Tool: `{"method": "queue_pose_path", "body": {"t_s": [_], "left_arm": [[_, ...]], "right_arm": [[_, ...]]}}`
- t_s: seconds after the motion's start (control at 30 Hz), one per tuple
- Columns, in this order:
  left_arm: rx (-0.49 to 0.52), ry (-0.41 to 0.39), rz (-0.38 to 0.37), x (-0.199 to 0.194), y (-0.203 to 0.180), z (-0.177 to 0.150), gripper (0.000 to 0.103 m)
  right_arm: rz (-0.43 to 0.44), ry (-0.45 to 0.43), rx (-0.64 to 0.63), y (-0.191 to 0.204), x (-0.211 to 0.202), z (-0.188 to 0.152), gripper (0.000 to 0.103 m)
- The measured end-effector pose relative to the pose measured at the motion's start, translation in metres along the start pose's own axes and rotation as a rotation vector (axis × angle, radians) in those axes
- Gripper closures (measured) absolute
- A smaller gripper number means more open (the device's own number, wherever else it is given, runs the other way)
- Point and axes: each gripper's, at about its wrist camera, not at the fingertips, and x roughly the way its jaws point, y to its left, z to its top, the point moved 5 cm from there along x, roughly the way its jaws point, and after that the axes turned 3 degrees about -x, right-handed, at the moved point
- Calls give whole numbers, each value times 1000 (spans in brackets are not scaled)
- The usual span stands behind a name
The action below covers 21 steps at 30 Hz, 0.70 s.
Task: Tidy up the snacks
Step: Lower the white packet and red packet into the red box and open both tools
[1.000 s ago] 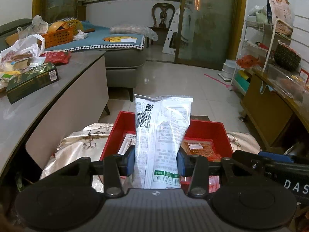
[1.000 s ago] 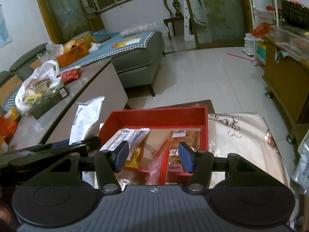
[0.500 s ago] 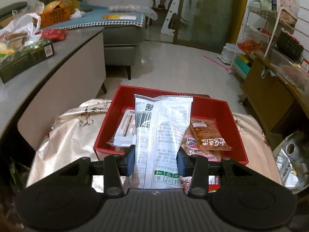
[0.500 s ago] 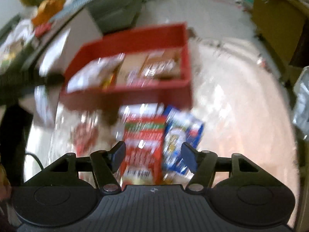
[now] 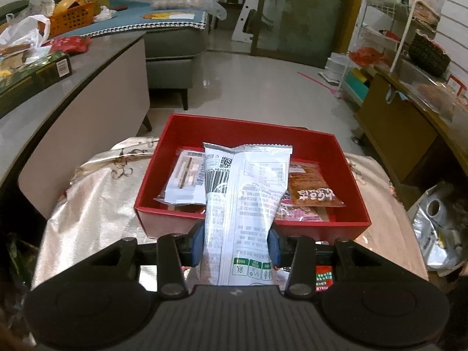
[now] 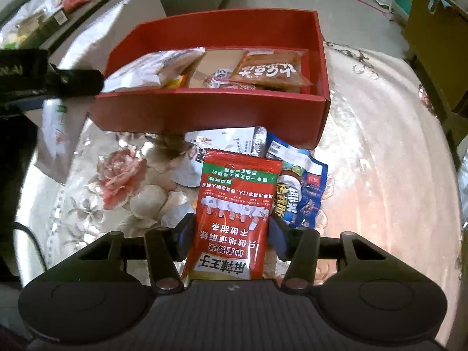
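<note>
Snacks fill our red box [image 5: 348,175]; our left gripper [image 5: 235,244] clamps a white packet [image 5: 242,204] showing a barcode above it, while our right gripper [image 6: 231,235] clamps a red Chinese-lettered pouch [image 6: 234,213] over the floral cloth [image 6: 117,181].

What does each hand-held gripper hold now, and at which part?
Left hand-held gripper: white snack bag, gripped near its lower end. Right hand-held gripper: red snack packet, gripped at its lower sides.
</note>
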Motion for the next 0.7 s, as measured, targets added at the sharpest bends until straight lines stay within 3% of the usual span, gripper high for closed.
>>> {"method": "queue_pose_path", "body": {"t_s": [0.3,0.7], "left_arm": [[6,-28,18,0,-7,3,66],[14,-109,52,-7,-15,18,66]], "right_arm": [[54,-176,57,-15,-50,32,43],[53,-288,59,-21,-73,58,43]]}}
